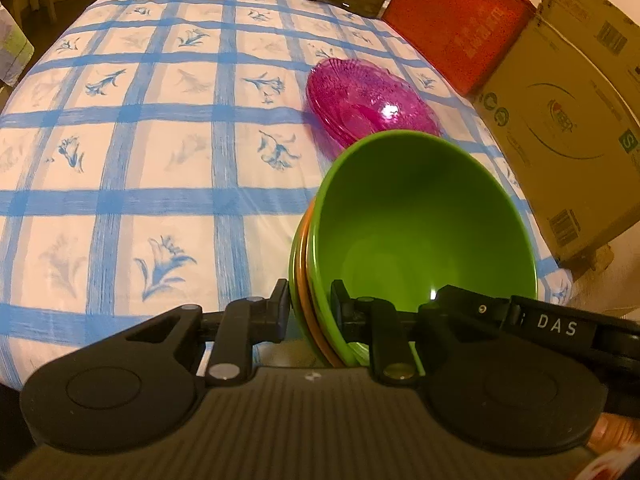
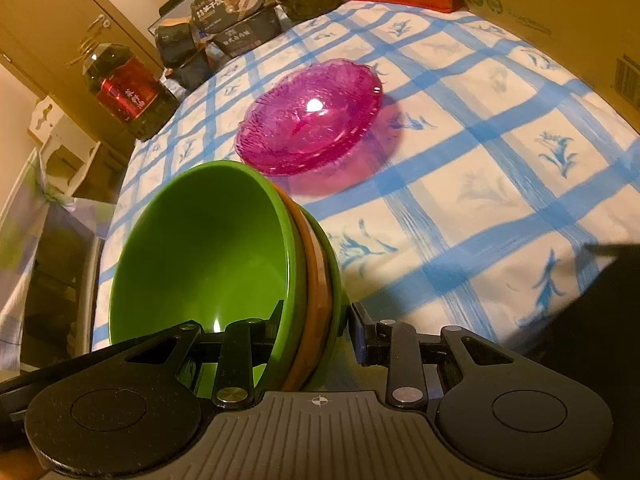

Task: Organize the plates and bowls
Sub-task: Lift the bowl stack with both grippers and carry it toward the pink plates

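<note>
A nested stack of bowls, green inside [image 1: 420,220] with an orange one between two green ones, is held tilted above the table. My left gripper [image 1: 310,306] is shut on the stack's rim, one finger inside and one outside. My right gripper [image 2: 316,326] straddles the opposite rim of the same stack [image 2: 208,248]; its right finger stands slightly off the outer bowl. A stack of pink translucent plates [image 1: 368,104] lies flat on the blue checked tablecloth [image 1: 160,160] beyond the bowls; it also shows in the right wrist view [image 2: 308,120].
A cardboard box [image 1: 568,120] and a red bag [image 1: 460,20] stand along the table's right side. Oil bottles [image 2: 124,88] and dark food packs [image 2: 236,8] line the far edge. A chair with cloth [image 2: 40,216] stands off the table's left.
</note>
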The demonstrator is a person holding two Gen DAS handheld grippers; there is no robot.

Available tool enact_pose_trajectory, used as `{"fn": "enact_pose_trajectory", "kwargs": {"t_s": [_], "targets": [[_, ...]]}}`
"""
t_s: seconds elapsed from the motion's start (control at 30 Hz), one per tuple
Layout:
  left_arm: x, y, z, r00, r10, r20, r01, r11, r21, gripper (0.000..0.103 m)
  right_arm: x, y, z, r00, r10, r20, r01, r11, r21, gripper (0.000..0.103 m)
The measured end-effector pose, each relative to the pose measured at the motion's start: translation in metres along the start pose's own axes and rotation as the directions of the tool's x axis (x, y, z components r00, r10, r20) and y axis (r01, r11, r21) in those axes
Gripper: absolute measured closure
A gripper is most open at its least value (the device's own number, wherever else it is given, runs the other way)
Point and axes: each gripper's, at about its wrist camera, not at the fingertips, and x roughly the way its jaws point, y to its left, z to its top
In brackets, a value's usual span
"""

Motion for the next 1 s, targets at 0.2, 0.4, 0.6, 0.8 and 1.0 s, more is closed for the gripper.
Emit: {"fn": "enact_pose_trajectory", "kwargs": {"t_s": [0.2, 0.4, 0.6, 0.8, 1.0], "targets": [[0.003, -0.006, -0.006, 1.000, -0.003, -0.010, 0.003, 1.000, 0.008, 0.085, -0.003, -0.009, -0.003, 1.000, -0.005, -0.002, 0.005, 1.000, 0.012, 0.071], [0.005, -0.011, -0.003, 1.000, -0.006, -0.008, 0.006, 1.000, 0.014, 0.085, -0.005, -0.013, 0.001, 1.000, -0.004, 0.006, 0.004, 1.000, 0.021, 0.072], [0.005, -0.017, 0.005, 1.000, -0.010, -0.002, 0.010, 1.000, 0.025, 0.084, -0.009, -0.015, 0.008, 1.000, -0.001, 0.014, 0.000, 1.000, 0.028, 0.072], [0.006, -0.023, 0.021, 1.000, -0.027, 0.006, 0.027, 0.999, 0.026, 0.084, -0.011, -0.016, 0.024, 1.000, 0.003, 0.013, -0.004, 0.999, 0.038, 0.071], [0.008, -0.032, 0.049, 0.999, -0.041, 0.020, 0.040, 0.998, 0.050, 0.084, -0.011, -0.014, 0.049, 1.000, 0.010, 0.025, -0.011, 0.999, 0.050, 0.071]]}}
